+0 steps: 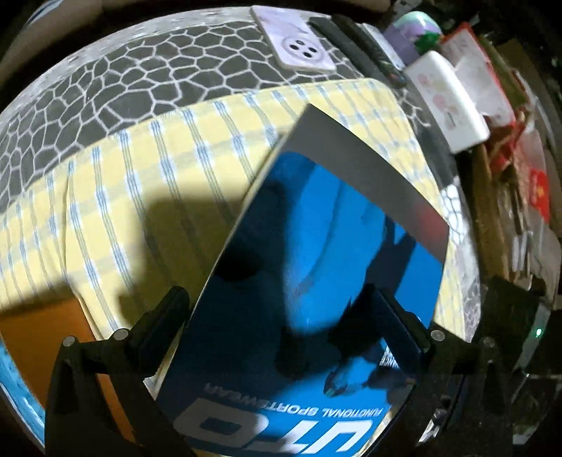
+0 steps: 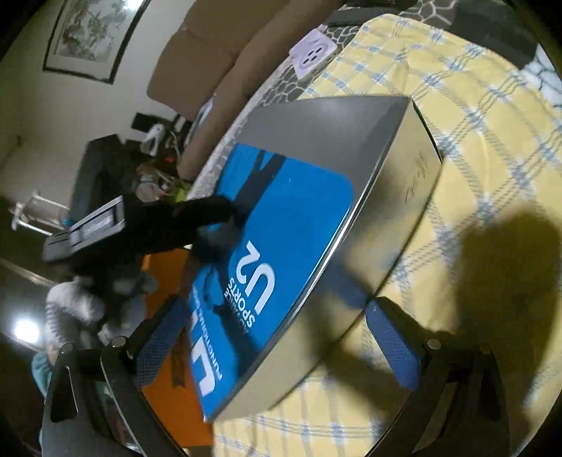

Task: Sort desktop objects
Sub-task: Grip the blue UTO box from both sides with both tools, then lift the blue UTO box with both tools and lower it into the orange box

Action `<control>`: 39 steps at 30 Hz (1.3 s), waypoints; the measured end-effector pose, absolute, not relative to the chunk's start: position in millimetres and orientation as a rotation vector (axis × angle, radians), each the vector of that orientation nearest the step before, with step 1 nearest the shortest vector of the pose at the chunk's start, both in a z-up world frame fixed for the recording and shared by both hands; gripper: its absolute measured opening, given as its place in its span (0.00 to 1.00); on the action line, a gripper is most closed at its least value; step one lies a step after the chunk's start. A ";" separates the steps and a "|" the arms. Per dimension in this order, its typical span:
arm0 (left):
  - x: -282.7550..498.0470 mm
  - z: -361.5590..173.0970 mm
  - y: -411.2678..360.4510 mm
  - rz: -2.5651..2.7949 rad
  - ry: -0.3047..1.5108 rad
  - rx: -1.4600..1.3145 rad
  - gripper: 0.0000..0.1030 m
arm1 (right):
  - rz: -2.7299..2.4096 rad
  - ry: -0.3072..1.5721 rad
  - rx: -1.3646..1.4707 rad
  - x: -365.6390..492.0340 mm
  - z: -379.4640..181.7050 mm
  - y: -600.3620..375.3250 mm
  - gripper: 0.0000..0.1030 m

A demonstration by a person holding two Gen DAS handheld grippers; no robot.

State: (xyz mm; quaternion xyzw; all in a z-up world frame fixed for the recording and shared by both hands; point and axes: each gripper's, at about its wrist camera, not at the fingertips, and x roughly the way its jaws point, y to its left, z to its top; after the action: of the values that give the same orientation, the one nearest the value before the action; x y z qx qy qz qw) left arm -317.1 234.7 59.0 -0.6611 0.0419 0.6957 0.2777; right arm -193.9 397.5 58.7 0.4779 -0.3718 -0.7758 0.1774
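While straddling the box [image 2: 298, 228] with right jaws wide open, left jaws' hold untellable: risking a tip beyond the yellow cloth [image 2: 474, 175] edge.

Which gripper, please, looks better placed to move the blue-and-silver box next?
Probably both together: the left gripper and right gripper each straddle a part of the box, jaws open.

a home living room: a framed ink landscape painting [image 2: 92, 32] on the wall, a brown upholstered sofa [image 2: 210, 56], a yellow checked cloth [image 2: 491, 147] on the table.
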 end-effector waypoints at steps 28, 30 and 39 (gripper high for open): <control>-186.0 202.2 -52.4 1.990 -0.773 -1.311 0.77 | -2.094 -0.564 1.158 -153.7 258.4 211.8 0.91; -175.8 193.8 -85.2 2.027 -0.865 -1.270 0.77 | -2.060 -0.502 1.172 -161.5 259.5 185.5 0.90; -163.8 135.0 -174.1 2.031 -1.158 -1.220 0.77 | -1.924 -0.417 1.230 -187.8 224.8 104.6 0.89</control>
State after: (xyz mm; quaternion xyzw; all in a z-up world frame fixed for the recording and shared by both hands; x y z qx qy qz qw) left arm -163.8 -174.1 135.0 -0.4480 -0.4254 0.7457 0.2495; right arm -187.8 104.6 224.8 0.4859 -0.1649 -0.7601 0.3987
